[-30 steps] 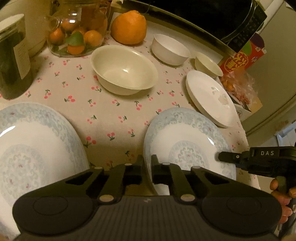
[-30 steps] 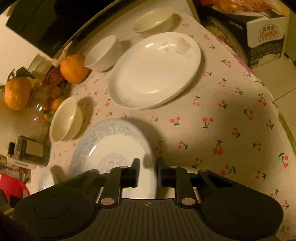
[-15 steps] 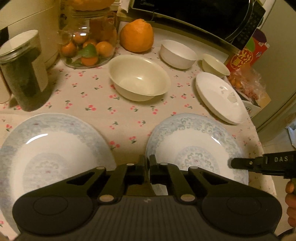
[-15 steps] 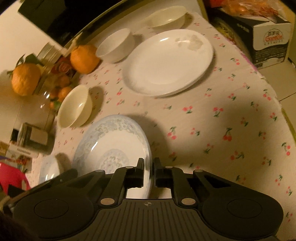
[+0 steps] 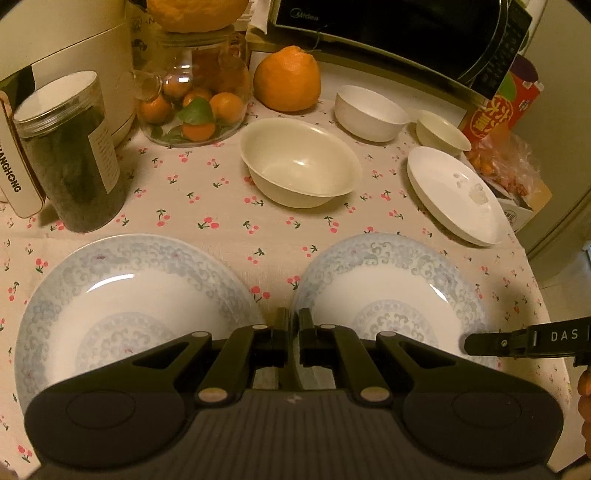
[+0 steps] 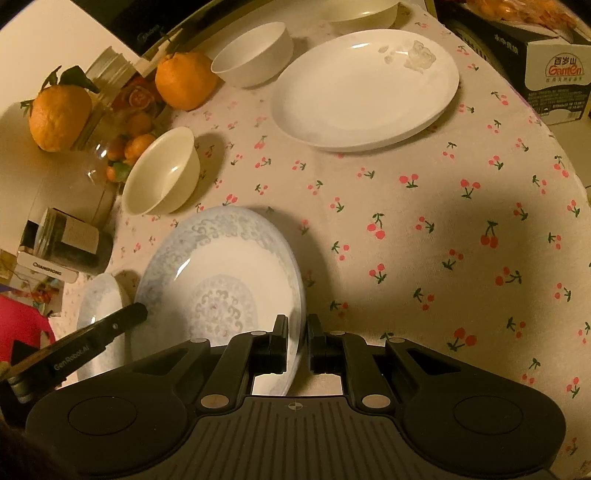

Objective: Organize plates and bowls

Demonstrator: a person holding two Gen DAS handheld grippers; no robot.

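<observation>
Here, Midea microwave (image 5: 388,33), GanTen box (image 6: 557,74), Changhong label (image 5: 11,170)

- Table (image 5: 192,218) under a pale cloth printed with small red cherries; its rounded edge falls away on the right.
- Near edge: one blue-patterned plate (image 5: 122,306) flat on the cloth.
- Centre: cream bowl (image 5: 299,166), upright.
- Far right: white bowl (image 5: 369,110), small cream bowl (image 5: 441,134), plain white plate (image 5: 456,195), near one another.
- Far side: large orange (image 5: 288,79), glass jar of small oranges (image 5: 192,99).
- Left: dark lidded canister (image 5: 70,151) beside a cream appliance (image 5: 62,44).
</observation>
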